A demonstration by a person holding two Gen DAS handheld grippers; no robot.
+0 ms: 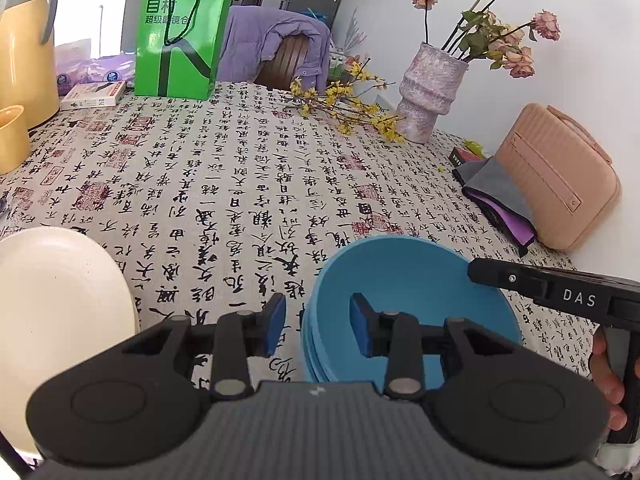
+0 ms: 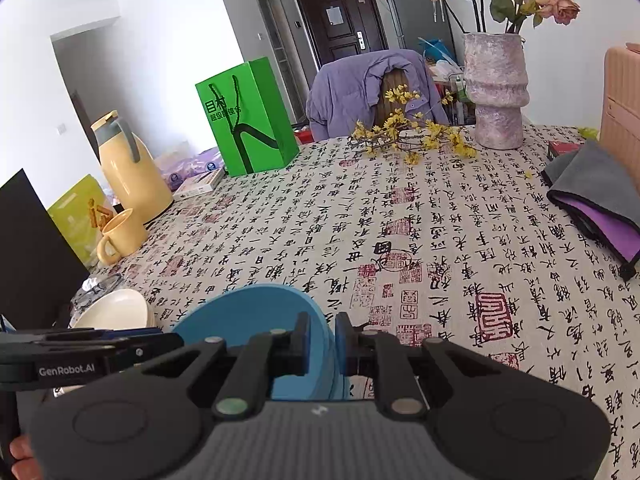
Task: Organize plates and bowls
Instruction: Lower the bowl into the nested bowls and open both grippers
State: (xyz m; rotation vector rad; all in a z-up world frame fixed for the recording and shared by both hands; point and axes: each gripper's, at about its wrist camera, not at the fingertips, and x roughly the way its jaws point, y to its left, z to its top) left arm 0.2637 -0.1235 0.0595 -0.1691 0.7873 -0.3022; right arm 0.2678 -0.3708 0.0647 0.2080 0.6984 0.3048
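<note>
A stack of blue bowls (image 1: 404,280) sits on the calligraphy tablecloth (image 1: 240,184). My left gripper (image 1: 318,324) is open, its jaws straddling the stack's left rim without touching it. My right gripper (image 2: 322,338) is shut on the right rim of the blue bowls (image 2: 248,312); it also shows in the left wrist view (image 1: 476,270) at the bowl's far right edge. A cream bowl (image 1: 56,312) stands left of the blue stack and shows in the right wrist view (image 2: 116,312) too.
Along the table's far side stand a green paper bag (image 1: 180,36), a yellow thermos (image 1: 24,48), a yellow mug (image 2: 124,232), a vase of dried roses (image 1: 428,92) and loose yellow twigs (image 1: 344,108). A pink case (image 1: 560,176) and folded grey-purple cloth (image 1: 500,196) lie right.
</note>
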